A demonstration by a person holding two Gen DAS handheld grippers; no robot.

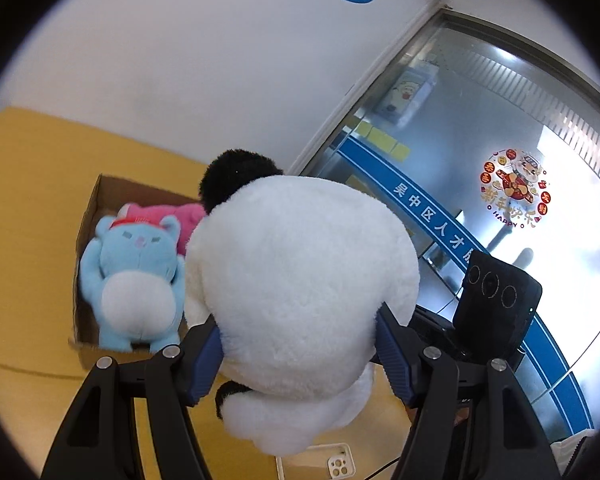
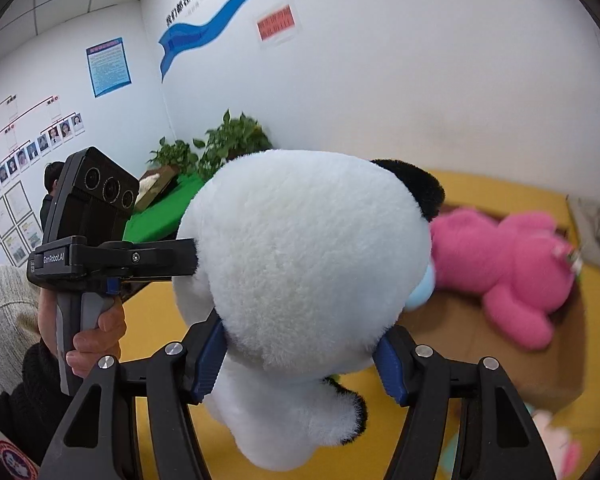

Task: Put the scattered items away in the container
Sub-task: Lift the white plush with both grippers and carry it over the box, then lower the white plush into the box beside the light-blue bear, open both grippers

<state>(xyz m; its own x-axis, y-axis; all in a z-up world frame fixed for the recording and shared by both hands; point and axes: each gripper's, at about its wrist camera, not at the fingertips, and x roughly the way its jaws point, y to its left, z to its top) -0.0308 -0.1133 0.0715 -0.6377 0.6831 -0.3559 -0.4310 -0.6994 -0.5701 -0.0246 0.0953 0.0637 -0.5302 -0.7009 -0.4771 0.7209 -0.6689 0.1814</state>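
Note:
A large white plush toy with black ears (image 1: 300, 280) fills both views; in the right wrist view it shows as a white round head (image 2: 308, 264). My left gripper (image 1: 300, 344) is shut on it from one side, and my right gripper (image 2: 300, 356) is shut on it from the other. It hangs in the air beside the cardboard box (image 1: 96, 200). In the box lie a blue plush bear (image 1: 134, 280) and a pink plush bear (image 2: 512, 268). The left gripper's body also shows in the right wrist view (image 2: 96, 240).
The floor is yellow (image 1: 28, 200). A white phone case (image 1: 340, 466) lies on it below the toy. A glass door (image 1: 480, 160) stands to the right. A green table with potted plants (image 2: 204, 160) stands at the back. A pale plush toy (image 2: 560, 440) lies low right.

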